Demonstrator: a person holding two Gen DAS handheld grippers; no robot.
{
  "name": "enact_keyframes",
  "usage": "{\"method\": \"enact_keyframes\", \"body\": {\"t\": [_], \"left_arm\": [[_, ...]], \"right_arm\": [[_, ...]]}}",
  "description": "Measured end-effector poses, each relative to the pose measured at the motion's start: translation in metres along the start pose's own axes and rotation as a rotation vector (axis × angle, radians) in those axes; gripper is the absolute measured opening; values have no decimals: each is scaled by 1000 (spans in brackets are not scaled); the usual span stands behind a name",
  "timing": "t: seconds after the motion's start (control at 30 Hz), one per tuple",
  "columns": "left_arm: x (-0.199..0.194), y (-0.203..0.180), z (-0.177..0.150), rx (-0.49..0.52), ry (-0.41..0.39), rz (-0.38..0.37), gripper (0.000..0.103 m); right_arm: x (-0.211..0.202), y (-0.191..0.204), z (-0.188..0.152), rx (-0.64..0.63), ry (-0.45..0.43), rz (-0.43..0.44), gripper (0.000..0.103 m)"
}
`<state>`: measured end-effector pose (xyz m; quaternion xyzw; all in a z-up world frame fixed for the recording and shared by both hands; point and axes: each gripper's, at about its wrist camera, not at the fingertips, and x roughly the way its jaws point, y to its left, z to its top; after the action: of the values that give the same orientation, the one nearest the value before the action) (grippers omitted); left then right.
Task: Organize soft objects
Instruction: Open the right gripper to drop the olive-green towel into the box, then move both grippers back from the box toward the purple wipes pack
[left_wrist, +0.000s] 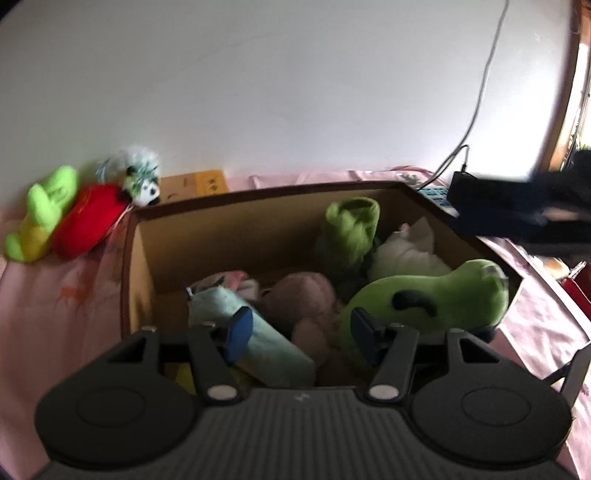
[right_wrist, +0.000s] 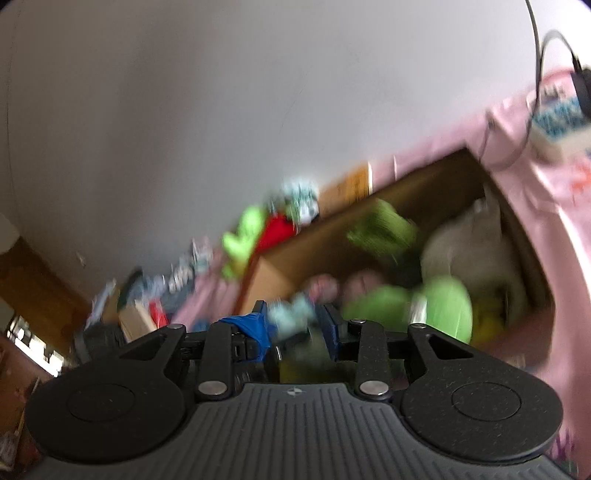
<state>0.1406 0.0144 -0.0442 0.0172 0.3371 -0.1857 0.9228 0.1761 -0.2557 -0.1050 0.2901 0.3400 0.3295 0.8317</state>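
Note:
An open cardboard box (left_wrist: 229, 236) on a pink sheet holds several plush toys: a green pear-shaped one (left_wrist: 436, 299), a knitted green one (left_wrist: 351, 225), a white one (left_wrist: 406, 251), a brownish one (left_wrist: 306, 299) and a light blue one (left_wrist: 273, 343). My left gripper (left_wrist: 301, 332) hangs open over the box's near side, above the light blue and brownish toys, gripping nothing. The right wrist view is blurred and tilted. My right gripper (right_wrist: 295, 328) stands slightly open at the box's (right_wrist: 443, 177) near edge, with the light blue toy (right_wrist: 291, 314) just beyond its tips.
Left of the box, against the wall, lie a lime-green plush (left_wrist: 44, 210), a red plush (left_wrist: 88, 225) and a fuzzy white-and-black plush (left_wrist: 140, 177). A dark blurred shape (left_wrist: 517, 210) reaches in over the box's right rim. A cable (left_wrist: 476, 99) hangs down the wall.

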Motion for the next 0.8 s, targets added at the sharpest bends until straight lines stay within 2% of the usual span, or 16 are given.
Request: {"method": "enact_keyframes", "body": {"t": [0.13, 0.33, 0.57, 0.8], "left_arm": [[-2, 11, -5, -30, -4, 18, 62], [-7, 13, -10, -22, -10, 34, 64], [-15, 18, -9, -60, -21, 9, 65], [-19, 12, -4, -90, -13, 29, 67]], "right_arm": [[2, -4, -8, 8, 48, -107, 16], [18, -12, 3, 22, 5, -253, 13], [42, -8, 20, -49, -61, -280, 13], [31, 6, 14, -97, -97, -305, 14]]}}
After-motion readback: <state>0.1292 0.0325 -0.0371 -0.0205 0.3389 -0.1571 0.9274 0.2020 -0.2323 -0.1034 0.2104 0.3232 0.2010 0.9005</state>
